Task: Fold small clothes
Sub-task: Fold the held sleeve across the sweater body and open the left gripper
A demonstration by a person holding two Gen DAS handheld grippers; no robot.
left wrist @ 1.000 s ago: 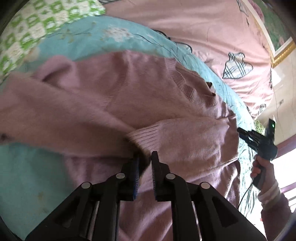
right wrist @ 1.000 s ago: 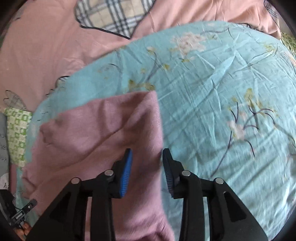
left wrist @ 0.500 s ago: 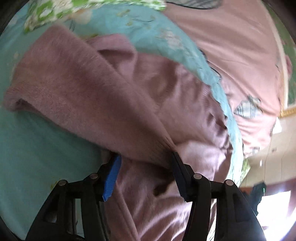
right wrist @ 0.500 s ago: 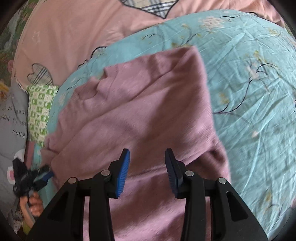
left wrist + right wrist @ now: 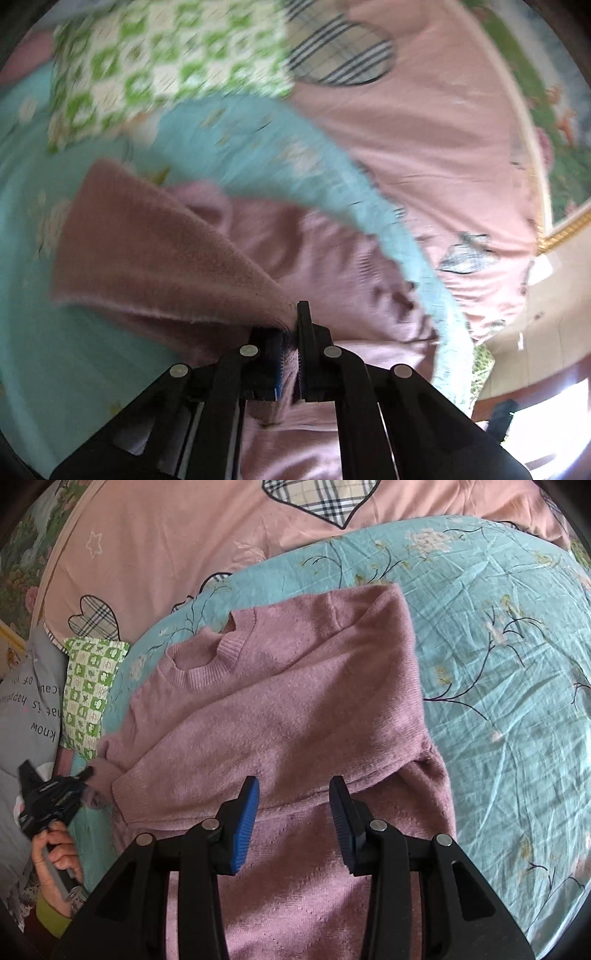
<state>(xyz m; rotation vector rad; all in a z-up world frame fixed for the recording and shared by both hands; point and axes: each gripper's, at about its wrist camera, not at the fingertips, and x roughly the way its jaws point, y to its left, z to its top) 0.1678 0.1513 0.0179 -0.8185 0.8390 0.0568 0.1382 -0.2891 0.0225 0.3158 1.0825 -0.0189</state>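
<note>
My sweater [image 5: 295, 709] is fuzzy, matt mauve knit, ribbed at the collar. The sheet [image 5: 498, 635] under it is thin, crinkled cotton-like cloth with a flower print. The quilt [image 5: 177, 542] looks smooth and matt. My right gripper [image 5: 293, 805] is matt black plastic with ridged blue rubbery pads [image 5: 245, 816] and shiny metal rivets [image 5: 211, 825].

black tongs [image 5: 293, 794] with ribbed blue pads, silver rivets; a hand [image 5: 55, 853] wears a yellow-green cuff.

wrist views angled down, sharing sweater [image 5: 280, 716]
</note>
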